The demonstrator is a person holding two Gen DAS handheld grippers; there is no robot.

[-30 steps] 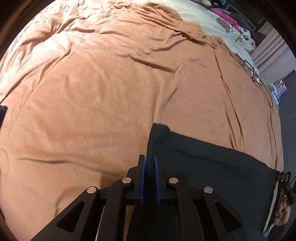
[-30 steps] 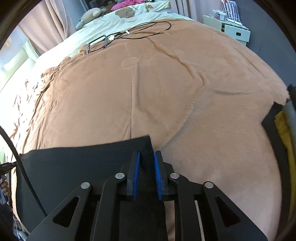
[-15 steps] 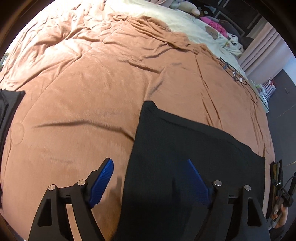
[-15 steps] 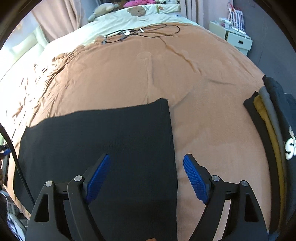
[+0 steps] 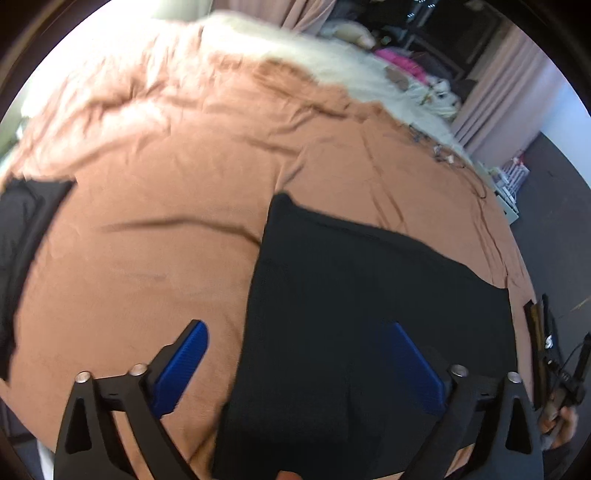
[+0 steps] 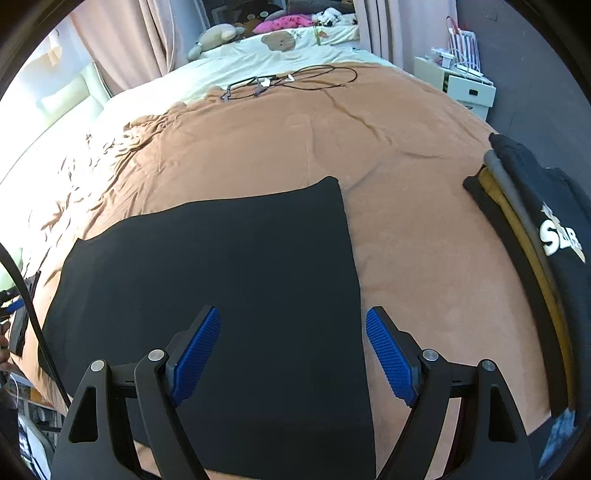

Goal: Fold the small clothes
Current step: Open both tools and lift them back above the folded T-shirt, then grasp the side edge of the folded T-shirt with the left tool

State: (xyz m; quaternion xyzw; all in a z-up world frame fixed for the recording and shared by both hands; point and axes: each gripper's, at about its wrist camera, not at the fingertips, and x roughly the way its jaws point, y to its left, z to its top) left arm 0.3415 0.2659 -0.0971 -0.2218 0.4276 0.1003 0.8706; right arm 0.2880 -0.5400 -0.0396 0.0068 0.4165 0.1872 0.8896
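Observation:
A black garment (image 5: 362, 317) lies flat as a rectangle on the brown bedspread (image 5: 177, 177); it also shows in the right wrist view (image 6: 229, 280). My left gripper (image 5: 295, 339) is open and empty, raised above the garment's left edge. My right gripper (image 6: 293, 339) is open and empty, raised above the garment's right edge.
A stack of folded clothes (image 6: 535, 240) lies at the bed's right side. Another dark cloth (image 5: 26, 236) lies at the left. Cables (image 6: 288, 81) and soft toys (image 6: 221, 35) lie toward the bed's head. A white drawer unit (image 6: 465, 86) stands beside the bed.
Both grippers were shut on the garment's far corners a second ago. They opened, let go, and have pulled back and up; the garment now lies flat.

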